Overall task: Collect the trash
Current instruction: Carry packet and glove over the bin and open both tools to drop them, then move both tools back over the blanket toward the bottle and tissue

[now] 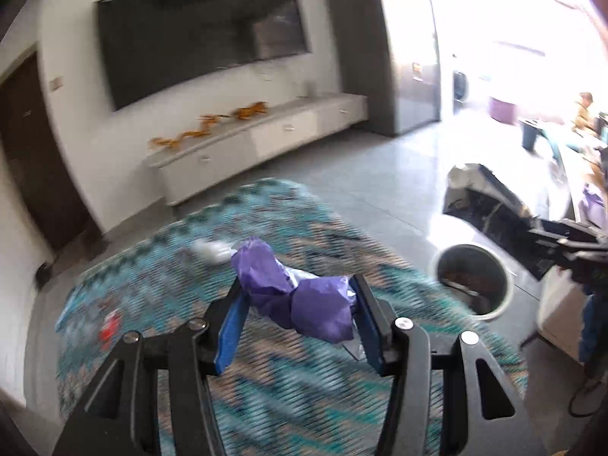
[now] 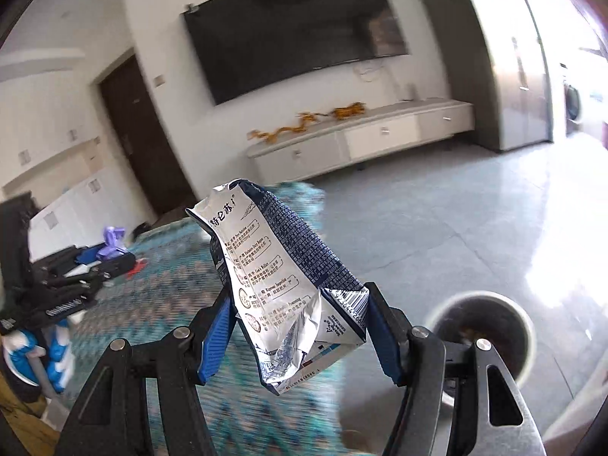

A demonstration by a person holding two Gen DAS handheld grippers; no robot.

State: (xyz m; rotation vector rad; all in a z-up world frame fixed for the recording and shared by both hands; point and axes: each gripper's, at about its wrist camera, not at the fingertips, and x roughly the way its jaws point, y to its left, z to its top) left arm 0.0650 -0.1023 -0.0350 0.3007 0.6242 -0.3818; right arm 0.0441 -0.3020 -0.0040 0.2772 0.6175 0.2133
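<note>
My left gripper [image 1: 298,285] is shut on a crumpled purple wrapper [image 1: 304,300], pinched between its blue pads [image 1: 231,326] above the rug. My right gripper [image 2: 300,292] is shut on a crushed white and dark blue milk carton [image 2: 281,277]. A round metal trash bin [image 1: 473,281] stands on the tiles to the right of the rug, with some waste inside. In the right wrist view the bin [image 2: 486,338] lies low on the right, just past the right finger. In the left wrist view the carton [image 1: 490,205] hangs above the bin. A white crumpled scrap [image 1: 212,249] and a red scrap [image 1: 110,328] lie on the rug.
A teal patterned rug [image 1: 171,266] covers the floor below both grippers, with grey tiles [image 1: 380,174] beyond it. A low white TV cabinet [image 1: 258,140] and a wall screen [image 1: 201,38] stand behind. A dark door [image 2: 140,136] is at the left. A person [image 1: 585,112] sits far right.
</note>
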